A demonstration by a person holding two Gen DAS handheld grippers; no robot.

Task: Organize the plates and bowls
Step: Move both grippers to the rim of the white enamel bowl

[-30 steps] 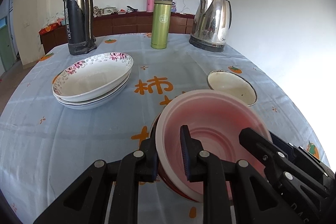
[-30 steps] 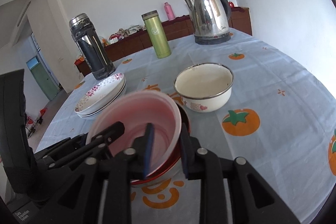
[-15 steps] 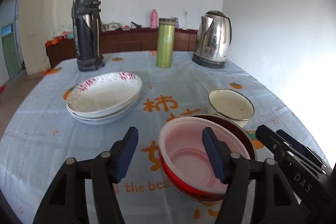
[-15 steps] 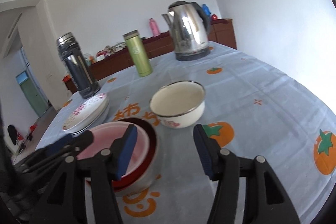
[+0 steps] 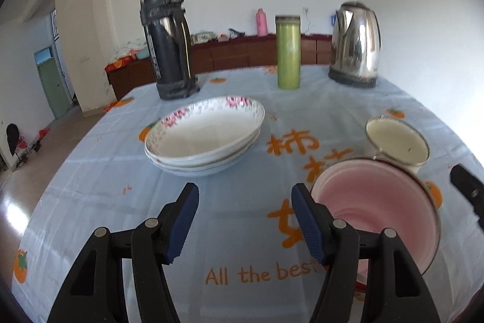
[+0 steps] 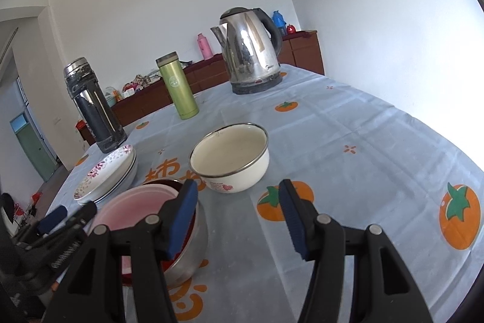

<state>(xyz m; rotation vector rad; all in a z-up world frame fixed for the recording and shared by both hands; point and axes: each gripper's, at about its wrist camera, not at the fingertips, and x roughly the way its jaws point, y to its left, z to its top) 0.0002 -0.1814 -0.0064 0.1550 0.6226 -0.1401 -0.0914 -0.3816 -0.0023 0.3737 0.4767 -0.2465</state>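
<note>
A pink bowl (image 5: 375, 208) sits nested in a red-lined steel bowl (image 6: 193, 256) near the table's front. My left gripper (image 5: 245, 192) stands open just left of it, with only tablecloth between its blue pads. My right gripper (image 6: 239, 192) is open too, its left pad beside the pink bowl (image 6: 136, 208) and nothing held. A white enamel bowl (image 6: 230, 159) stands just beyond the right gripper. A stack of floral plates (image 5: 205, 135) lies beyond the left gripper. The left gripper (image 6: 66, 214) shows at the lower left of the right wrist view.
At the back of the table stand a black thermos (image 5: 169, 41), a green flask (image 5: 289, 50) and a steel kettle (image 5: 355, 41). The blue tablecloth (image 6: 363, 159) with orange fruit prints stretches to the right. A brown sideboard (image 5: 242, 53) lines the far wall.
Both grippers were shut on the pink bowl's rim; they opened, let it go and drew back. The left wrist view has swung left, off the bowl.
</note>
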